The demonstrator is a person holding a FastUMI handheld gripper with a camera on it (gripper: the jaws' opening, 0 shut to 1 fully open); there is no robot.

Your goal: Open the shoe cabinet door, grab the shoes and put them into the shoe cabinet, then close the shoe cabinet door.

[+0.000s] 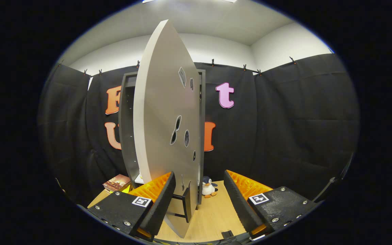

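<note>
While the pale grey cabinet door (pixel 163 129) stands swung wide from the dark grey shoe cabinet (pixel 127 129), the black-and-orange gripper (pixel 199 200) gapes apart, its dark bar handle (pixel 186 204) between the fingers, untouched.

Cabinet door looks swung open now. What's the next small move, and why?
Probably back the open gripper away from the black handle: the tall grey cabinet door already stands wide open, the handle sits untouched between the fingers, and the shoes come next.
</note>
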